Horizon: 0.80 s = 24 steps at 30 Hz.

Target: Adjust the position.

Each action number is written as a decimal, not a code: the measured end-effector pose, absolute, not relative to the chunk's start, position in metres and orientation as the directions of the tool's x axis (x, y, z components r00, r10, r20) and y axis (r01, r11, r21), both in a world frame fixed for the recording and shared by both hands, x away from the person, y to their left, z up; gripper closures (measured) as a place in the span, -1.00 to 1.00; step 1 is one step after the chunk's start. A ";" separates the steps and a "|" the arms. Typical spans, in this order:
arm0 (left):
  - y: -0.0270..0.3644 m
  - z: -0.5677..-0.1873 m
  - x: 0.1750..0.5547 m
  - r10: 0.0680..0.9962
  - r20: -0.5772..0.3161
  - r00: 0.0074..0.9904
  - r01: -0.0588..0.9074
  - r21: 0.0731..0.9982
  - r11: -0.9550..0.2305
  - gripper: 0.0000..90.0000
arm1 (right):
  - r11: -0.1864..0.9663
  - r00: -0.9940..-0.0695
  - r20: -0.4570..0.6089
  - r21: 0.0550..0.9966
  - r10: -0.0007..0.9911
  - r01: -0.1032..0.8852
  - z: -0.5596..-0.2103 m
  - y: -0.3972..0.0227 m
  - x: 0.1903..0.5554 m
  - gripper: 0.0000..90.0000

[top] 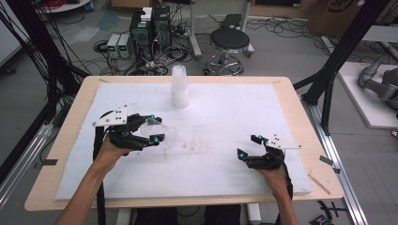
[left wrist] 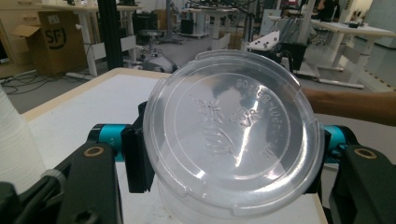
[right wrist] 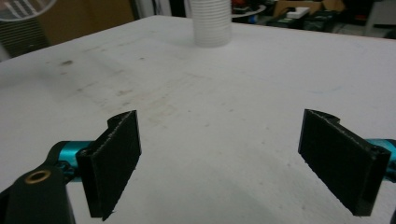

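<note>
grippers are seen over a white foam mat (top: pixel 225 159) laid on a pale wooden table (top: pixel 70 140), each held in a person's hand entering from the near edge in the high view. a clear round plastic lid (left wrist: pixel 233 137) with embossed lettering is clamped between the black pads of the left gripper (top: pixel 155 129), which is held at the left side of the mat; in the left gripper view the lid is presented tilted, its flat face turned toward the camera and its rim pressed by the pads on both sides. below the lid in that view, part of a clear plastic cup (left wrist: pixel 187 207) is glimpsed; whether the lid touches it cannot be told. in the high view the lid and cup appear as a faint transparent shape just beside the left gripper's teal-tipped jaws.

the right gripper (top: pixel 248 146) is held low at the right side of the mat, well apart from the left one, its jaws spread wide with nothing between them; in the right gripper view only the faintly stained mat is framed between the two pads. a tall stack of white ribbed plastic cups (top: pixel 179 86) is stood upright near the far edge of the mat, between the two grippers and well beyond them.
</note>
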State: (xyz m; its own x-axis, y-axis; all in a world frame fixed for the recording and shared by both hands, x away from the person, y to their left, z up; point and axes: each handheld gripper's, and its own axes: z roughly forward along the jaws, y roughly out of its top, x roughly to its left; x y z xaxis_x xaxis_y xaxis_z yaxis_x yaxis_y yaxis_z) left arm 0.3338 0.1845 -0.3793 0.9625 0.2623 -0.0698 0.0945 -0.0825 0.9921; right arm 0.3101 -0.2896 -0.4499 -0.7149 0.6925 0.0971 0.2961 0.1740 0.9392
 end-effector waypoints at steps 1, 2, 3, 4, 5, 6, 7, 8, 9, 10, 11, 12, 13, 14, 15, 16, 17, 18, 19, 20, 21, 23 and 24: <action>0.184 -0.380 0.334 0.256 -0.071 0.964 0.093 0.993 -0.075 -0.17 | 0.174 -0.715 0.097 0.939 0.692 0.296 -0.450 -0.290 0.310 -0.71; 0.182 -0.380 0.333 0.249 -0.073 0.966 0.092 0.993 -0.068 -0.17 | 0.178 -0.745 0.100 0.942 0.659 0.285 -0.444 -0.287 0.308 -0.71; 0.182 -0.380 0.333 0.246 -0.070 0.967 0.089 0.994 -0.069 -0.17 | 0.178 -0.745 0.100 0.942 0.659 0.285 -0.444 -0.287 0.308 -0.71; 0.181 -0.381 0.333 0.245 -0.066 0.967 0.085 0.994 -0.067 -0.17 | 0.182 -0.786 0.102 0.947 0.610 0.264 -0.436 -0.284 0.308 -0.71; 0.180 -0.381 0.332 0.242 -0.069 0.968 0.086 0.994 -0.061 -0.17 | 0.182 -0.786 0.102 0.947 0.610 0.264 -0.436 -0.284 0.308 -0.71; 0.179 -0.381 0.331 0.230 -0.071 0.971 0.086 0.995 -0.055 -0.17 | 0.190 -0.821 0.093 0.953 0.564 0.238 -0.428 -0.279 0.308 -0.71; 0.179 -0.381 0.331 0.230 -0.071 0.971 0.086 0.995 -0.055 -0.17 | 0.190 -0.821 0.093 0.953 0.564 0.238 -0.428 -0.279 0.308 -0.71; 0.178 -0.381 0.331 0.226 -0.068 0.972 0.083 0.995 -0.056 -0.17 | 0.191 -0.837 0.095 0.954 0.540 0.232 -0.424 -0.276 0.307 -0.71; 0.178 -0.381 0.331 0.221 -0.070 0.973 0.084 0.995 -0.053 -0.17 | 0.194 -0.852 0.093 0.956 0.515 0.222 -0.419 -0.273 0.308 -0.71; 0.177 -0.381 0.330 0.213 -0.075 0.974 0.087 0.995 -0.045 -0.17 | 0.192 -0.867 0.097 0.958 0.489 0.215 -0.415 -0.270 0.308 -0.71; 0.177 -0.382 0.330 0.206 -0.078 0.975 0.088 0.995 -0.038 -0.17 | 0.192 -0.883 0.099 0.959 0.459 0.208 -0.411 -0.266 0.309 -0.71; 0.176 -0.382 0.330 0.200 -0.083 0.976 0.091 0.995 -0.031 -0.17 | 0.197 -0.913 0.110 0.960 0.393 0.201 -0.405 -0.259 0.312 -0.71; 0.175 -0.383 0.330 0.196 -0.082 0.977 0.090 0.996 -0.028 -0.17 | 0.197 -0.913 0.110 0.960 0.393 0.201 -0.405 -0.259 0.312 -0.71; 0.174 -0.383 0.330 0.191 -0.081 0.978 0.089 0.996 -0.031 -0.17 | 0.205 -0.936 0.105 0.962 0.335 0.182 -0.400 -0.251 0.315 -0.71; 0.173 -0.383 0.330 0.188 -0.080 0.979 0.088 0.996 -0.032 -0.17 | 0.205 -0.936 0.105 0.962 0.335 0.182 -0.400 -0.251 0.315 -0.71; 0.172 -0.383 0.329 0.183 -0.087 0.979 0.094 0.995 -0.027 -0.17 | 0.218 -0.950 0.112 0.959 0.292 0.180 -0.395 -0.243 0.318 -0.71; 0.171 -0.383 0.329 0.179 -0.084 0.980 0.090 0.996 -0.026 -0.17 | 0.218 -0.950 0.112 0.959 0.292 0.180 -0.395 -0.243 0.318 -0.71; 0.170 -0.383 0.329 0.175 -0.086 0.981 0.091 0.996 -0.021 -0.17 | 0.219 -0.955 0.119 0.958 0.273 0.183 -0.394 -0.239 0.318 -0.71; 0.168 -0.383 0.329 0.168 -0.083 0.982 0.088 0.996 -0.023 -0.17 | 0.221 -0.960 0.110 0.960 0.259 0.169 -0.392 -0.235 0.320 -0.71; 0.167 -0.383 0.328 0.164 -0.082 0.983 0.087 0.996 -0.024 -0.17 | 0.218 -0.966 0.113 0.962 0.234 0.166 -0.391 -0.226 0.322 -0.71; 0.164 -0.383 0.328 0.157 -0.084 0.984 0.088 0.996 -0.023 -0.17 | 0.218 -0.966 0.113 0.962 0.234 0.166 -0.391 -0.226 0.322 -0.71; 0.160 -0.383 0.328 0.146 -0.083 0.986 0.088 0.996 -0.025 -0.17 | 0.216 -0.971 0.113 0.963 0.210 0.159 -0.390 -0.218 0.323 -0.71; 0.158 -0.383 0.328 0.141 -0.082 0.987 0.087 0.996 -0.028 -0.17 | 0.212 -0.973 0.116 0.964 0.200 0.159 -0.389 -0.214 0.323 -0.71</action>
